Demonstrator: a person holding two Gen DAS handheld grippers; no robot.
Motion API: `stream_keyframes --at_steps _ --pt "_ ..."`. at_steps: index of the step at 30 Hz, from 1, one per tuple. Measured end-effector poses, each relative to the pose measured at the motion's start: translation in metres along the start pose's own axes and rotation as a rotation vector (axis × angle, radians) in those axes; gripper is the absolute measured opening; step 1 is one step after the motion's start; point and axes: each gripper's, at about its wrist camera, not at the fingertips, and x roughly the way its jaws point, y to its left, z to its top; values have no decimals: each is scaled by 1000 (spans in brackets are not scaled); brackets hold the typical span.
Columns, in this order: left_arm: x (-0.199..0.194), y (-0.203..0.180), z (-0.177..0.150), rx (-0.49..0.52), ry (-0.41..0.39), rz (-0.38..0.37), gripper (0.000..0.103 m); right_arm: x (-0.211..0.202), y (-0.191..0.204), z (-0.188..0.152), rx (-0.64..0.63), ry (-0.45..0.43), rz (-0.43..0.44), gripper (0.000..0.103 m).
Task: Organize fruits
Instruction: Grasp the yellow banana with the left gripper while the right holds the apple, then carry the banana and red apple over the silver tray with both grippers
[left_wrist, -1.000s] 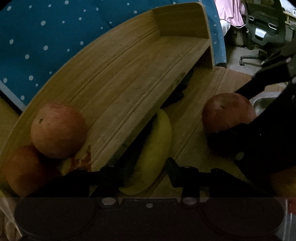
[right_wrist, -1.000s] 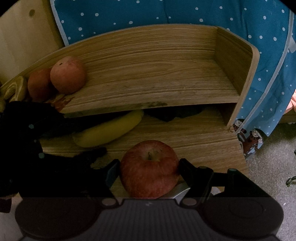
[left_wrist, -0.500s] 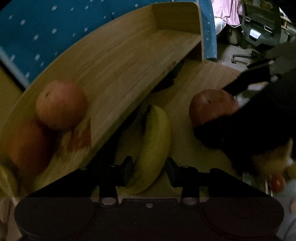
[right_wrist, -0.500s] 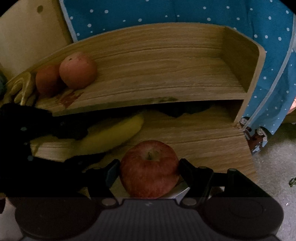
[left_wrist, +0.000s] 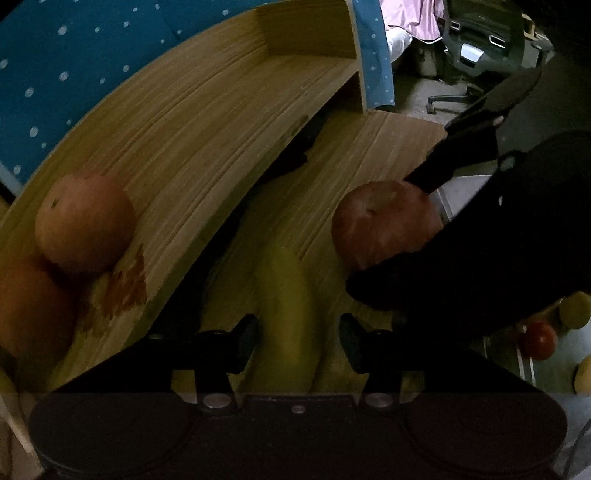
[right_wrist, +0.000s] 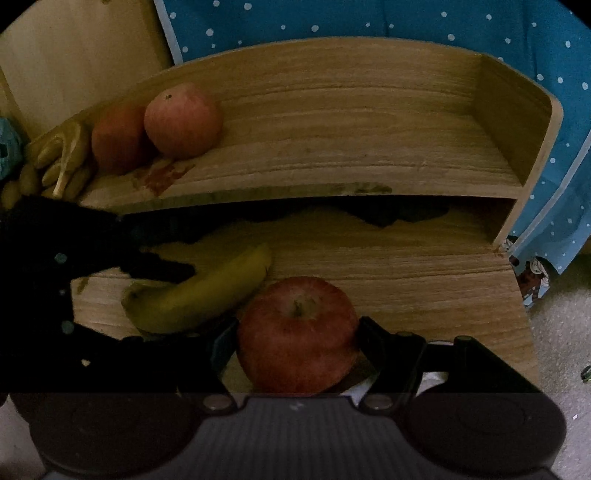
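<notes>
Two apples (right_wrist: 183, 120) already on upper shelf (right_wrist: 332, 162). Left tongs (left_wrist: 298, 341) opening around banana (left_wrist: 286, 314), probably released on lower shelf; right tongs (right_wrist: 295, 345) clenching red apple (right_wrist: 297, 334), unplaced.

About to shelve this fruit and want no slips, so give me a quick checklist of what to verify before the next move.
1. Right hand-held gripper clamps the red apple on both sides: ok.
2. Left hand-held gripper clear of the banana: ok, jaws opening, gaps on both sides.
3. Banana resting on the lower shelf: ok.
4. Free room on the upper shelf right of the two fruits: ok.
5. Apple lifted off the shelf: cannot tell.
</notes>
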Motion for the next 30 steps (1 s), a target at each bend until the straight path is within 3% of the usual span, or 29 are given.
stream_keyframes --at_steps 2,5,14,20,30 --pt "1 0 1 4 -5 -3 51 0 -1 -2 6 2 4 75" --pt "0 1 -3 12 -2 22 39 2 -1 -3 17 7 10 75" --pt "-14 14 -22 -111 34 -7 38 1 8 -14 36 -11 -27 73" --pt "-34 23 -50 -171 30 -9 38 -17 38 -28 43 -76 -25 73" --pt "-92 33 -113 -187 -7 -33 38 -66 114 -78 181 -193 -73 74"
